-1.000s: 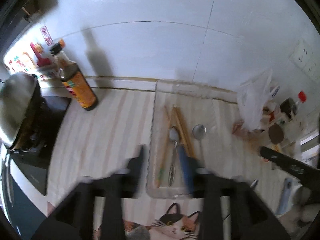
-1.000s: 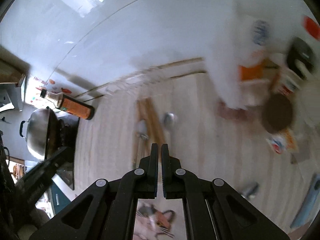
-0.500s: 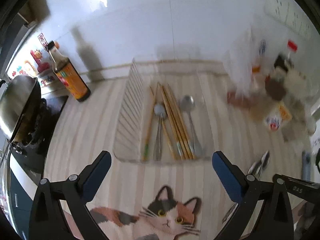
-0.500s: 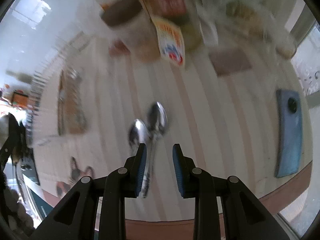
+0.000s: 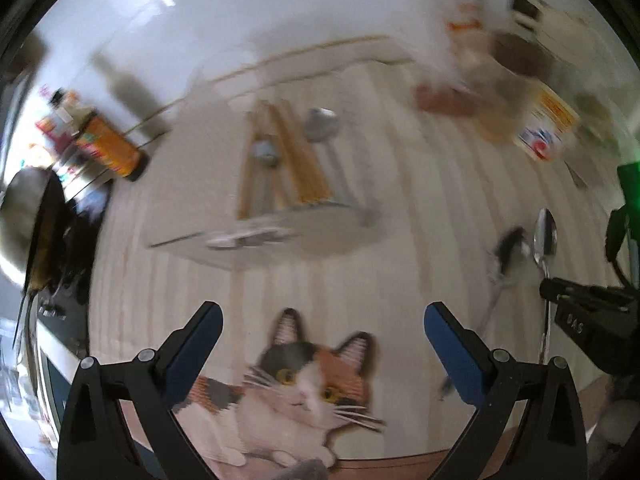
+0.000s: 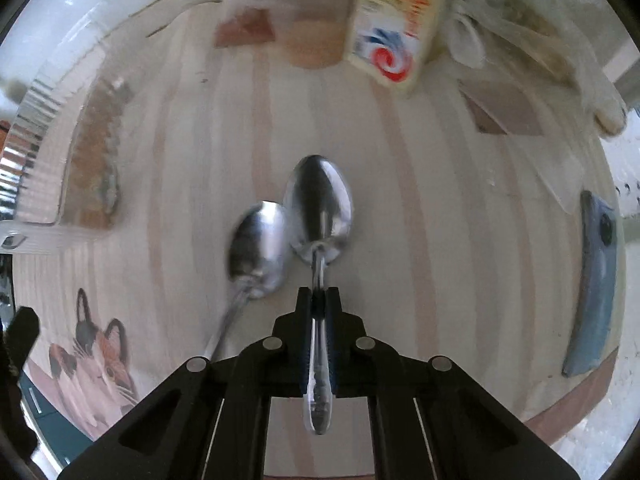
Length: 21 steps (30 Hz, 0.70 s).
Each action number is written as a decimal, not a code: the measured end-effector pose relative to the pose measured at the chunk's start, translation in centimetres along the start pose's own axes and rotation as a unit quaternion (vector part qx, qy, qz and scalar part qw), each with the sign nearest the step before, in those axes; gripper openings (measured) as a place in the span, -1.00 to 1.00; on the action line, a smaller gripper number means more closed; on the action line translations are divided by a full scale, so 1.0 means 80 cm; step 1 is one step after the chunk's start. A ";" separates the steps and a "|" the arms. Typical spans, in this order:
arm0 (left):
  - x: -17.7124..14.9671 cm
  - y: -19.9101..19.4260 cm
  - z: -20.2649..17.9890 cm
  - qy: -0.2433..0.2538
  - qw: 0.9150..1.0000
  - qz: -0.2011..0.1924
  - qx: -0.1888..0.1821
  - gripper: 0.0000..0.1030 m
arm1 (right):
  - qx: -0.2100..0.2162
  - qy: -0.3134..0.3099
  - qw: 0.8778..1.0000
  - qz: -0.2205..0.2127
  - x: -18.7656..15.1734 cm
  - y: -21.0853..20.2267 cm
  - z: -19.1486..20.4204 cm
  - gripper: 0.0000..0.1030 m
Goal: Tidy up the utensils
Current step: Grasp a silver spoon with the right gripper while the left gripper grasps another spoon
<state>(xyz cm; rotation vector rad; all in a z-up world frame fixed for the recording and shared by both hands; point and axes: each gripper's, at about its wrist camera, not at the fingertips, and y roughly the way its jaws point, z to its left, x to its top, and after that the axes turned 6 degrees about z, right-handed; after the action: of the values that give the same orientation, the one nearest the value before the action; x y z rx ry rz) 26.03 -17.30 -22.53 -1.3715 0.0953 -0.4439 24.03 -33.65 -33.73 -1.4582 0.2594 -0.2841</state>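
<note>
My right gripper [image 6: 319,294] is shut on the handle of a steel spoon [image 6: 320,204], whose bowl points away over the striped wooden counter. A second steel spoon [image 6: 258,246] lies on the counter just left of it. In the left wrist view the held spoon [image 5: 545,236] and the right gripper [image 5: 554,290] show at the right edge. My left gripper [image 5: 322,326] is open and empty above a cat picture [image 5: 304,384]. A clear tray [image 5: 276,216] ahead of it holds several chopsticks [image 5: 298,152] and spoons [image 5: 320,124].
A soy sauce bottle [image 5: 108,146] and a dark wok [image 5: 36,220] stand at the left. Packets and a box [image 6: 394,24] crowd the back right. A blue object [image 6: 596,288] lies at the counter's right edge.
My right gripper has closed on the handle of one spoon. My left gripper has swung right, away from the tray.
</note>
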 end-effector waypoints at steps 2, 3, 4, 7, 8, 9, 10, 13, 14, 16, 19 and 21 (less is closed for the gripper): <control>0.002 0.004 -0.023 0.026 1.000 0.010 -0.014 0.99 | -0.001 0.013 1.000 0.007 -0.012 0.009 -0.028 -0.88; 0.004 0.007 -0.033 0.037 0.999 0.016 -0.021 0.97 | 0.000 0.018 1.000 0.009 -0.017 0.011 -0.039 -0.88; 0.005 0.011 -0.045 0.050 0.998 0.024 -0.031 0.94 | 0.001 0.025 1.000 0.012 -0.024 0.015 -0.054 -0.88; 0.010 0.028 -0.078 0.084 0.993 0.052 -0.058 0.73 | 0.008 0.046 0.999 0.016 -0.042 0.027 -0.089 -0.87; 0.011 0.037 -0.089 0.095 0.991 0.066 -0.067 0.62 | 0.012 0.054 0.998 0.018 -0.047 0.031 -0.100 -0.87; 0.012 0.042 -0.095 0.102 0.989 0.074 -0.072 0.58 | 0.015 0.062 0.998 0.018 -0.052 0.036 -0.108 -0.87; 0.013 0.048 -0.102 0.111 0.987 0.084 -0.075 0.42 | 0.019 0.069 0.997 0.019 -0.056 0.040 -0.115 -0.87; 0.012 0.063 -0.117 0.125 0.983 0.105 -0.081 0.01 | 0.028 0.083 0.996 0.017 -0.065 0.052 -0.132 -0.87; 0.012 0.065 -0.119 0.125 0.983 0.107 -0.087 -0.08 | 0.031 0.085 0.996 0.016 -0.067 0.055 -0.136 -0.87; 0.014 0.064 -0.121 0.125 0.982 0.104 -0.091 -0.25 | 0.034 0.088 0.995 0.015 -0.073 0.064 -0.141 -0.87; 0.015 0.061 -0.124 0.125 0.981 0.109 -0.101 -0.48 | 0.039 0.091 0.995 0.015 -0.079 0.075 -0.151 -0.87; 0.014 0.059 -0.126 0.125 0.981 0.109 -0.101 -0.54 | 0.042 0.092 0.995 0.016 -0.080 0.075 -0.152 -0.87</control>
<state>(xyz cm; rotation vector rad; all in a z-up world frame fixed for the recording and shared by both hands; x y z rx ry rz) 24.99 -26.42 -28.97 -1.4788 0.5035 -0.4288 14.05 -42.28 -40.84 -1.3451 0.4142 -0.4000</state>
